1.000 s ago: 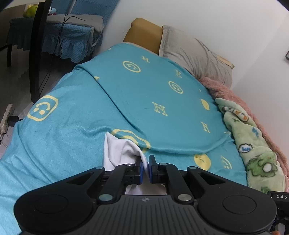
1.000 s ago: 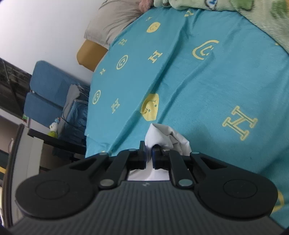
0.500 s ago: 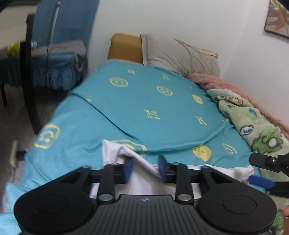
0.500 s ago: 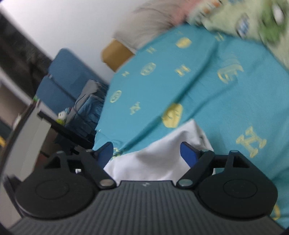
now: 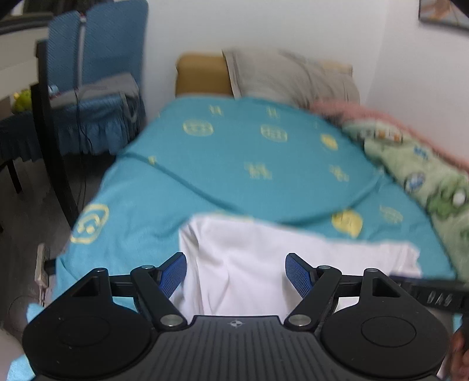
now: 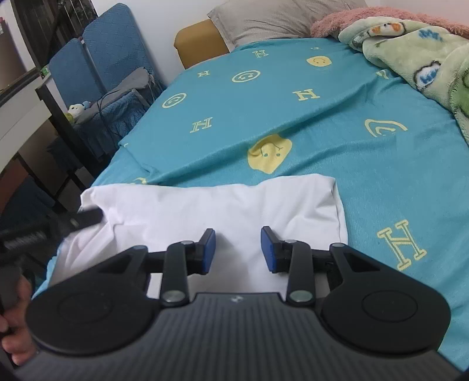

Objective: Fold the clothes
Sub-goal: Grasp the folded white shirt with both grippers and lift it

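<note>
**White garment flat on the bed, both grippers let go**

White cloth [image 6: 222,211] spread in a wide band across the near edge of the bed, lying on the teal blanket [image 6: 337,123] with its yellow smileys and H letters. Far edge fairly straight, right corner a bit puffed and creased, a fold line running down the left part.

Left hand-held gripper [image 5: 236,272] released, blue pads spread wide, nothing pinched, poised over the left part of the cloth. Can't tell if it touches the fabric, and that view is pretty motion-blurred. Right hand-held gripper [image 6: 238,249] also released, pads apart with a narrower gap, sitting over the middle-right of the cloth, holding nothing.

Left gripper's fingertip also visible in the right wrist view, at the cloth's left corner.

Further back: grey pillow [image 6: 278,20] and a tan cushion [image 6: 199,41] at the head of the bed, green cartoon blanket [image 6: 425,55] bunched along the right side by the wall, pink fuzzy throw [image 5: 381,117] behind it. Blue chair [image 5: 99,73] off to the left, beside the bed.
</note>
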{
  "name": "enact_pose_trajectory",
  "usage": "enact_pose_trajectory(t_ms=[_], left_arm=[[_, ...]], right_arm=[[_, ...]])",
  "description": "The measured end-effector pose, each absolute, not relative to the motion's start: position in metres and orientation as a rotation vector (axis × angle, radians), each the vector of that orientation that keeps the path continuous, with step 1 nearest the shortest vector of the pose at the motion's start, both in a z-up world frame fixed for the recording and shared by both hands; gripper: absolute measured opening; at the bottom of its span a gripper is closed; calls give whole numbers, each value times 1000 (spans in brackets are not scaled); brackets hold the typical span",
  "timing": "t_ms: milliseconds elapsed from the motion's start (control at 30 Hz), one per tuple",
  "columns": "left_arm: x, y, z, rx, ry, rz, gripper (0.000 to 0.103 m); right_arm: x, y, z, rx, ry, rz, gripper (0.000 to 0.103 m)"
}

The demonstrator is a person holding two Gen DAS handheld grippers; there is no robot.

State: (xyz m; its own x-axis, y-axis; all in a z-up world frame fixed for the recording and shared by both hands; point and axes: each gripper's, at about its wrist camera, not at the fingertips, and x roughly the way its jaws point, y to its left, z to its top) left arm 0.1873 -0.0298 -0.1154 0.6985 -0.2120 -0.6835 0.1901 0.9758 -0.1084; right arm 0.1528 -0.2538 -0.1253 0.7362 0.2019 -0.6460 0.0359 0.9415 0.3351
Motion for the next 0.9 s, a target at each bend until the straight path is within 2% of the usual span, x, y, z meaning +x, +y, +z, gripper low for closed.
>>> enact_pose_trajectory(t_ms=[267, 533, 767, 900], left_arm=[[142, -28, -111, 10, 766, -263, 76], [117, -21, -111, -31, 844, -211, 76], [68, 21, -94, -402, 856, -285, 75], [59, 36, -109, -628, 941, -370, 75]], right_arm=[[126, -246, -122, 306, 749, 63, 39], [90, -242, -110, 247, 816, 25, 38], [92, -242, -126, 279, 881, 12, 37], [91, -247, -126, 332, 882, 13, 38]])
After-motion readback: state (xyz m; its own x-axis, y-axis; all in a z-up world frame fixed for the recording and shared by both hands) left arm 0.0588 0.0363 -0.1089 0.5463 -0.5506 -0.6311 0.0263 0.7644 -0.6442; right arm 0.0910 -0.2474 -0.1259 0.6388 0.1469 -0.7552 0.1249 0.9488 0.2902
